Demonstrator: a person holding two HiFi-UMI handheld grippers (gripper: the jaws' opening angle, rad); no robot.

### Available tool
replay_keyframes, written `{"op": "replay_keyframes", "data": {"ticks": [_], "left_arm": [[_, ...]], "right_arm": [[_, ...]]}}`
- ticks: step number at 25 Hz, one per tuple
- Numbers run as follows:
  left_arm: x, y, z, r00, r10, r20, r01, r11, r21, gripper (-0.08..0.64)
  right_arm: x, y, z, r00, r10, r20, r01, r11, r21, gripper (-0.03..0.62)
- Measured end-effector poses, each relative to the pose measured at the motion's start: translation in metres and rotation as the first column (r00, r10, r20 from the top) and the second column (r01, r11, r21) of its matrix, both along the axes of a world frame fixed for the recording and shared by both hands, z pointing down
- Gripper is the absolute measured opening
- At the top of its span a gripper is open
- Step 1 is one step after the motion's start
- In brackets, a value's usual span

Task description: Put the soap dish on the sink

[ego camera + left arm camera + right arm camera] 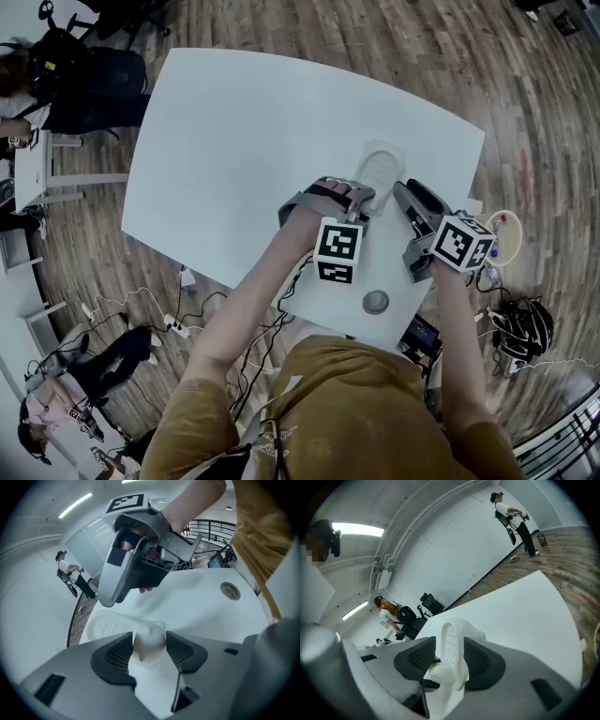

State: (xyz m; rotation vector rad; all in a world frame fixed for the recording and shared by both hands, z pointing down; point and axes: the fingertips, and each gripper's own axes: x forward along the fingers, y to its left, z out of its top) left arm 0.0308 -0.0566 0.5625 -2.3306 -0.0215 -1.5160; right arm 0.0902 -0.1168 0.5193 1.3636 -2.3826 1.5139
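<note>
Both hand-held grippers are clamped on the white soap dish (382, 167). The left one (149, 644) pinches its near edge, and the right one (452, 656) has its rim between closed jaws. The dish sits low over the white table (244, 131), on the far side of the drain (375, 302). Can't tell if it's actually touching down.

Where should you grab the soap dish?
By its rim at the near end, coming from the drain side. The soap dish is wide and shallow, so only its thin rim fits between jaws; the left gripper and right gripper pinch it there.
</note>
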Motion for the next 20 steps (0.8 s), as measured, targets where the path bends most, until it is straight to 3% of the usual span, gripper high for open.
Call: {"op": "replay_keyframes", "data": {"ticks": [5, 13, 17, 20], "left_arm": [[-0.006, -0.001, -0.006, 0.999, -0.029, 0.014, 0.028, 0.998, 0.057, 0.224], [-0.012, -0.011, -0.025, 0.974, -0.175, -0.144, 0.189, 0.978, 0.089, 0.224], [-0.017, -0.012, -0.034, 0.943, -0.264, -0.204, 0.282, 0.958, 0.060, 0.224], [-0.023, -0.014, -0.046, 0.889, -0.368, -0.274, 0.385, 0.923, 0.011, 0.224]], "right_arm": [[0.004, 0.009, -0.010, 1.000, 0.025, -0.011, -0.025, 0.999, 0.021, 0.195], [0.017, 0.016, -0.028, 0.998, 0.060, -0.022, -0.058, 0.996, 0.063, 0.195], [0.021, 0.021, -0.040, 0.997, 0.074, -0.031, -0.071, 0.992, 0.103, 0.195], [0.027, 0.023, -0.055, 0.993, 0.096, -0.066, -0.085, 0.984, 0.158, 0.195]]}}
